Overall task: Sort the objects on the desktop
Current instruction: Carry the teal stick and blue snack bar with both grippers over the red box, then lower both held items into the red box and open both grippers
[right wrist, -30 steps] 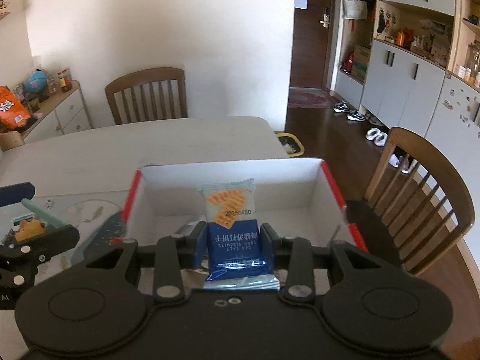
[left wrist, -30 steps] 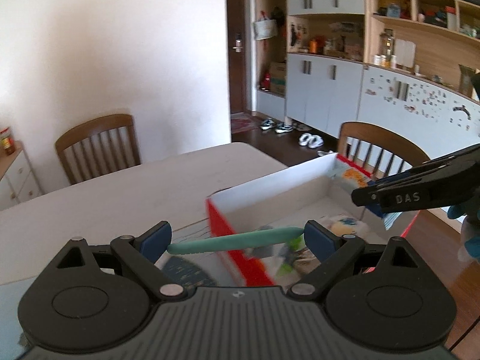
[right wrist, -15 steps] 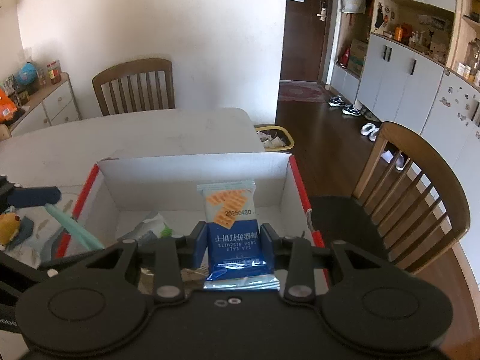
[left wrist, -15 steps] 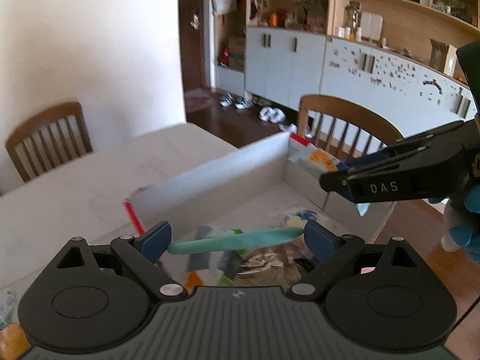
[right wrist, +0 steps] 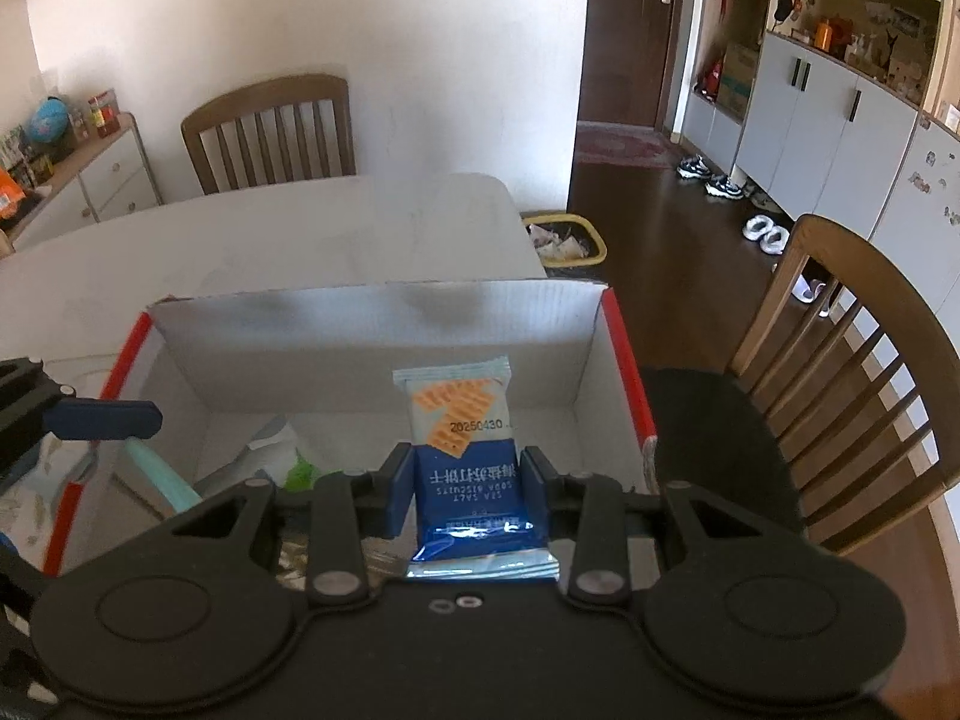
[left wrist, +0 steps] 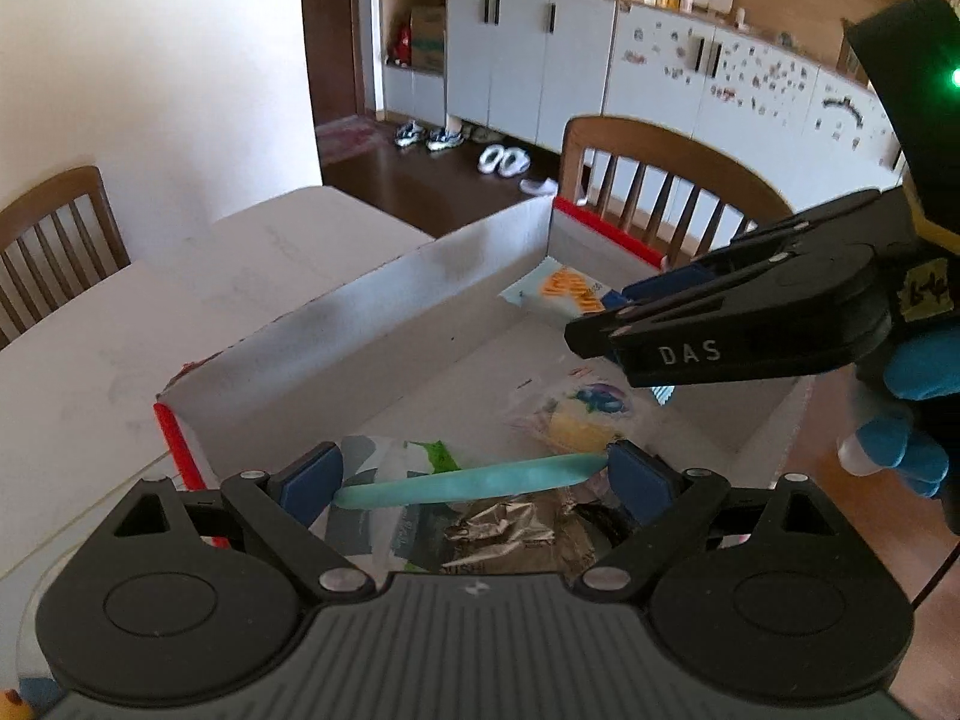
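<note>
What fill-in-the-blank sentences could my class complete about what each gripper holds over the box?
1. The right gripper is shut on a blue packet of soda ____.
2. The left gripper holds a long ____-coloured stick crosswise.
3. Both grippers hang over a white cardboard box with ____ edges.

Missing words: biscuits; teal; red

Two grippers were in view: left gripper [left wrist: 474,474], right gripper [right wrist: 465,483]. One cardboard box [right wrist: 372,312] with red edges sat on one white table [right wrist: 270,228]. One biscuit packet [right wrist: 465,450], one teal stick-shaped item [left wrist: 468,483]. Loose in the box: one green-and-white wrapper [left wrist: 420,456], one foil wrapper [left wrist: 510,531], one clear packet with a yellow cake [left wrist: 585,420]. Two wooden chairs: one far left [right wrist: 270,132], one right [right wrist: 864,360]. One yellow bin [right wrist: 567,237] on the floor. Two pairs of shoes [right wrist: 714,177], [right wrist: 765,234].
</note>
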